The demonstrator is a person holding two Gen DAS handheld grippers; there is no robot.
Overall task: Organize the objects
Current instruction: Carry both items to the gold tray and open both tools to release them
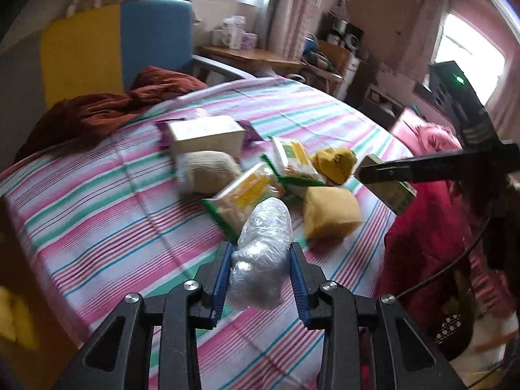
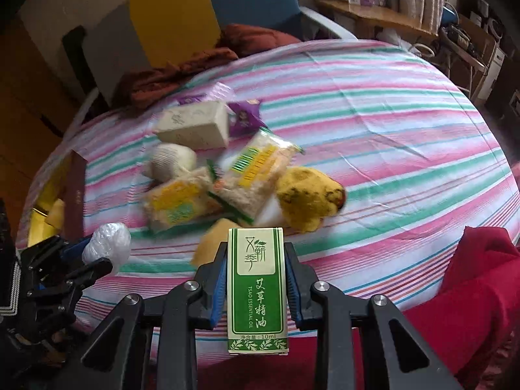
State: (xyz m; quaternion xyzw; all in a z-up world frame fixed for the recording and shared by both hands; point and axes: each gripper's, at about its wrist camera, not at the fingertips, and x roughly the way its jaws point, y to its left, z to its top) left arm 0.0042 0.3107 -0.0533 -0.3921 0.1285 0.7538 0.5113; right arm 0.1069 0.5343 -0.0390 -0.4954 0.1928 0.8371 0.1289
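Bed: striped sheet (image 2: 373,104) carries the whole heap, mid-bed; both grippers hover just short of it with loads.
Heap: cream box (image 2: 195,126), two snack packs (image 2: 256,169) overlapping, knitted ball (image 2: 172,159), yellow toy (image 2: 308,195) and sponge (image 1: 331,213), all touching or just beside each other.
Brown box: open container (image 2: 73,191) at the left edge of the bed; something yellow shows inside, too blurred to name.
Right gripper (image 2: 255,279): jaws pinching the green oil carton (image 2: 256,289) on its long sides, upright, label readable.
Left gripper (image 1: 260,276): jaws pinching a crinkled plastic bundle (image 1: 263,253), soft, bulging past the fingertips.
Doing it well: my read, keep the squeeze light on the plastic, carton level, and set each down clear of the heap.
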